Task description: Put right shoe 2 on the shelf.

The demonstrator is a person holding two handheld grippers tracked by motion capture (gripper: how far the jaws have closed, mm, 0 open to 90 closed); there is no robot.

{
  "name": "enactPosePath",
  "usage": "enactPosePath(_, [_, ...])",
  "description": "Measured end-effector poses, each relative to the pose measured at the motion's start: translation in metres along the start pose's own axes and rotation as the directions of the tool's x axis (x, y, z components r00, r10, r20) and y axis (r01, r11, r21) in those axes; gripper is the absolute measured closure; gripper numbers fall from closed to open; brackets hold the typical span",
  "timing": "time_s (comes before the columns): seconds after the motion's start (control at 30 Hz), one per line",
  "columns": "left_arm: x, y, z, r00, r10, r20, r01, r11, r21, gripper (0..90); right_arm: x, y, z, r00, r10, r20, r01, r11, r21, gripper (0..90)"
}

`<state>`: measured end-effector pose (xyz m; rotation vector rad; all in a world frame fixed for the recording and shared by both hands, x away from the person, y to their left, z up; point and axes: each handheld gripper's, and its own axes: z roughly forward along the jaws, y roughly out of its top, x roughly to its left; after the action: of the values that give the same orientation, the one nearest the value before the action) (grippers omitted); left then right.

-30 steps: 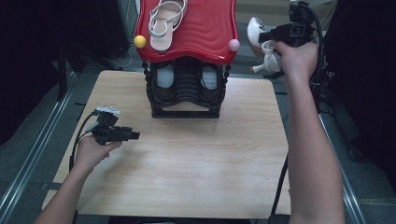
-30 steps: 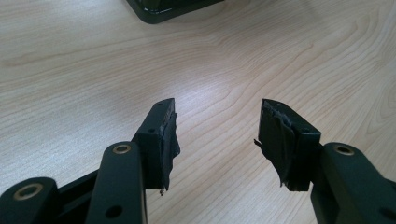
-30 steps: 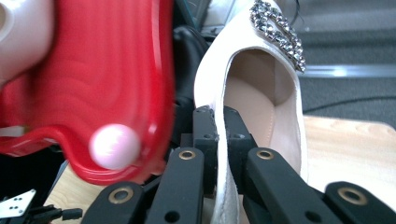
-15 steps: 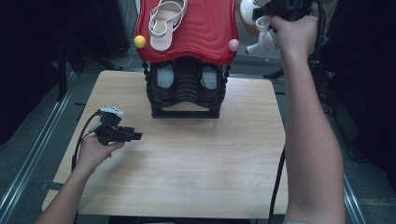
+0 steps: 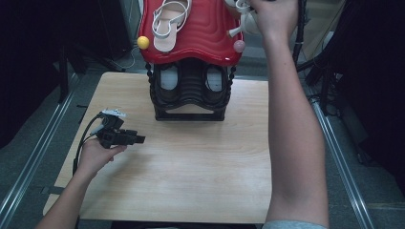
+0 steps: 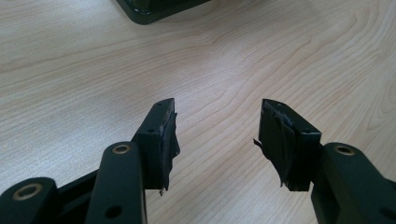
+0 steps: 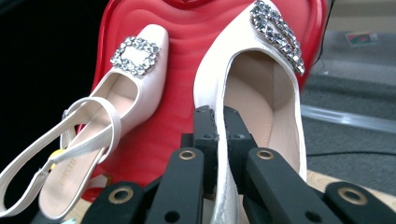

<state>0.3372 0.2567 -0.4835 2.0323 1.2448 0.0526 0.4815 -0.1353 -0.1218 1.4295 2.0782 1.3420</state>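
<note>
A white slingback shoe (image 5: 167, 24) with a rhinestone buckle lies on the red rack top (image 5: 200, 36), also visible in the right gripper view as the shoe (image 7: 116, 102) on the red top (image 7: 182, 60). Its mate, the second white shoe (image 7: 266, 98), hangs over the right side of that top; my right gripper (image 7: 218, 116) is shut on its side wall. In the high view the person's right hand (image 5: 270, 16) holds this second shoe (image 5: 241, 21) at the rack's far right. My left gripper (image 5: 138, 139) rests low over the table, its jaws open and empty (image 6: 215, 135).
The red top sits on a black stand (image 5: 191, 90) at the far middle of the wooden table (image 5: 191, 167). A yellow knob (image 5: 143, 42) and a pink knob (image 5: 239, 46) mark the top's front corners. Metal rails (image 5: 33, 157) run along both sides of the table.
The right hand has carried the second shoe up and leftward, from beside the rack to over the red top's right side. The left gripper has stayed in place.
</note>
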Motion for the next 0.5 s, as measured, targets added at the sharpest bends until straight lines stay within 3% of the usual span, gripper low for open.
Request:
enactPosePath(0.27, [-0.002, -0.001, 0.000, 1.0000, 0.004, 0.008, -0.004, 1.0000, 0.000, 46.7, 0.009, -0.004, 0.029, 0.9991, -0.042, 0.002, 0.042, 0.999, -0.004, 88.7])
enactPosePath(0.5, [-0.003, -0.001, 0.000, 0.9999, 0.005, 0.014, -0.005, 1.0000, 0.001, 46.3, 0.027, -0.016, 0.049, 0.9943, -0.104, 0.023, 0.104, 0.994, 0.031, 88.6])
